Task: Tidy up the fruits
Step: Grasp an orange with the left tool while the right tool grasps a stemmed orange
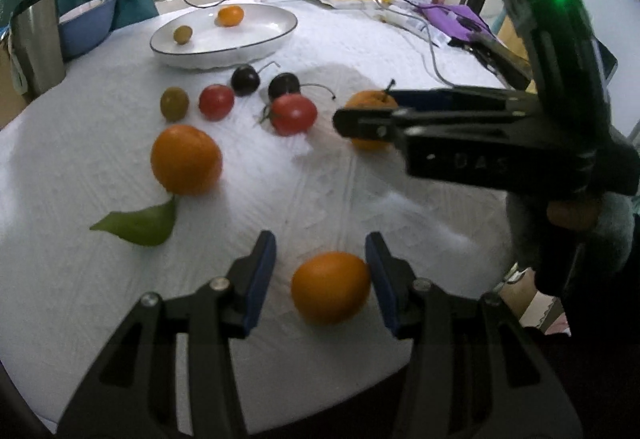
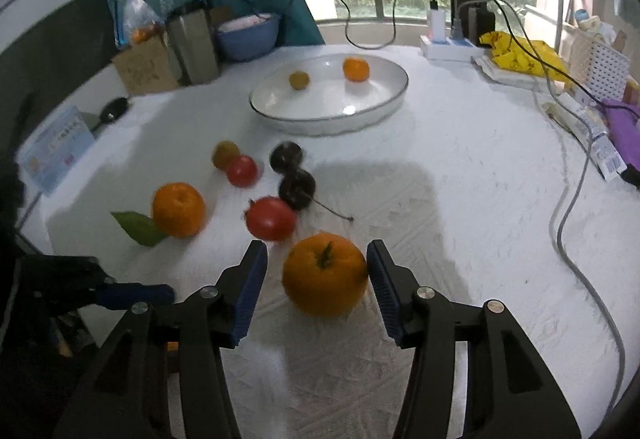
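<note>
Nearest the left wrist camera, the left gripper stands wide, an orange on the tablecloth between its blue pads; the right pad is at the fruit's edge, the left one apart from it. Likewise the right gripper is spread wide around a stemmed orange, right pad touching its side, left pad clear.

Taking the white plate as landmark: a red tomato lies just beyond the stemmed orange, toward the plate. Left of it sits a leafed orange with its green leaf. Closer to the plate are two dark cherries, a smaller tomato and a greenish fruit. On the plate rest a small orange and another greenish fruit. Behind the plate stand a blue bowl and a steel cup.
</note>
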Motion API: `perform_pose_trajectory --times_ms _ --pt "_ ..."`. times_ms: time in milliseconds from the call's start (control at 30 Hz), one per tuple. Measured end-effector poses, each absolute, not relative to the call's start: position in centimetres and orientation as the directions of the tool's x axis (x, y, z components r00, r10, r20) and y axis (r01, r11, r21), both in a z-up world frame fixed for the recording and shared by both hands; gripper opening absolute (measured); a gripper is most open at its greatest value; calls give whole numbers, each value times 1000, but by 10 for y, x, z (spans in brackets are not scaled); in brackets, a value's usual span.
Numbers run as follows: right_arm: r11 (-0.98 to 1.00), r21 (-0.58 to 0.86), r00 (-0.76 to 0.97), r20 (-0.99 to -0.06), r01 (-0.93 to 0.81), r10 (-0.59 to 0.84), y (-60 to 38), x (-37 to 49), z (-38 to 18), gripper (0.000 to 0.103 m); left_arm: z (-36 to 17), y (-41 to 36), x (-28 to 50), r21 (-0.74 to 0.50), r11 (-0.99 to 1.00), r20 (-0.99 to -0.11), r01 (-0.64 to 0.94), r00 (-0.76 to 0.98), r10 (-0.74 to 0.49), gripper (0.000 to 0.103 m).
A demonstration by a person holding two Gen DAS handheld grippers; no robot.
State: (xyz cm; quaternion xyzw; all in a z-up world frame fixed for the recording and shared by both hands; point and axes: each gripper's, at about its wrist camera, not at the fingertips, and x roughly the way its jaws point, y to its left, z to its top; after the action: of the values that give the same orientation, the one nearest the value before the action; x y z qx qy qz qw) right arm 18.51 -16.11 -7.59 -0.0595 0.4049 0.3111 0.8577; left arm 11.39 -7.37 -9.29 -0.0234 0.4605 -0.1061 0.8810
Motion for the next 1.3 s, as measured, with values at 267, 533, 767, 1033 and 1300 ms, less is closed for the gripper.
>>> perform_pose_trajectory --times_ms 267,533,767,1033,1300 --pt "814 144 472 -753 -563 459 -158 189 -83 48 -94 -75 109 -117 977 -802 178 564 -198 48" --pt "817 129 487 -747 -562 453 -159 186 -82 46 -93 -69 107 -164 968 -788 187 565 -243 38" --pt "824 139 501 -735 -549 457 -166 184 -74 46 -88 -64 108 -206 959 -772 192 571 -280 37" --pt "834 131 530 -717 -536 454 -170 187 -58 46 -78 -57 116 -223 954 -748 199 592 -298 37" --pt "840 122 556 -698 -528 451 -169 199 -41 46 -64 -49 132 -237 950 -721 204 618 -313 37"
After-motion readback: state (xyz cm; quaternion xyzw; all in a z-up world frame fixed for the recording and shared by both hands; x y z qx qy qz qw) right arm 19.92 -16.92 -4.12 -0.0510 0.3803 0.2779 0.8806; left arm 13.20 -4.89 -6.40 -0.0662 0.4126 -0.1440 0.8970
